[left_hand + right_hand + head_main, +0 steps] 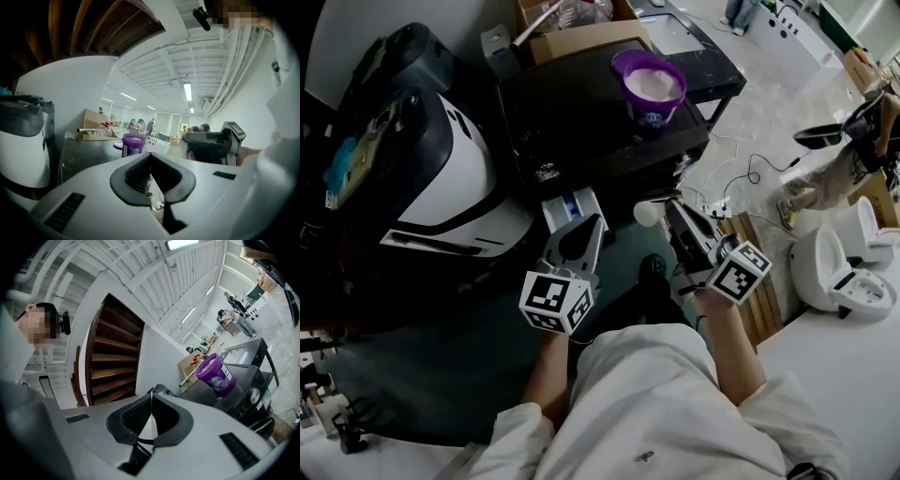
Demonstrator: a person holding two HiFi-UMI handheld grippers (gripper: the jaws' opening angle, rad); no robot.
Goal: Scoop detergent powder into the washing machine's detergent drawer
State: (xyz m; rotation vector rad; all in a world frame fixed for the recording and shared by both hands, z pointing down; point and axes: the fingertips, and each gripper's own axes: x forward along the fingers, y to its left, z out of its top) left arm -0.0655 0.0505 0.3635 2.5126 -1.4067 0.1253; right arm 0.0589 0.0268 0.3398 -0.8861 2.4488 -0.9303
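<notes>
Before a black washing machine (581, 122), two hand-held grippers were pictured from a head-mounted camera. The left gripper (592, 230) was held with its jaws closed, tips met and nothing between them, just short of the detergent drawer (572, 206). The drawer was pulled out of the machine's front and showed white with a blue part inside. The right gripper (672, 208) was clamped on the thin handle of a white scoop (648, 213). The scoop's rounded bowl was seen to the right of the drawer and apart from it; whether it was filled could not be told. A purple tub (653, 89) of white detergent powder was stood open on the machine's top, near the right edge, with its purple lid (625, 61) laid just behind it. A cardboard box (581, 37) was set at the back of the machine, and a black-and-white appliance (441, 178) was seen beside it on the left.
</notes>
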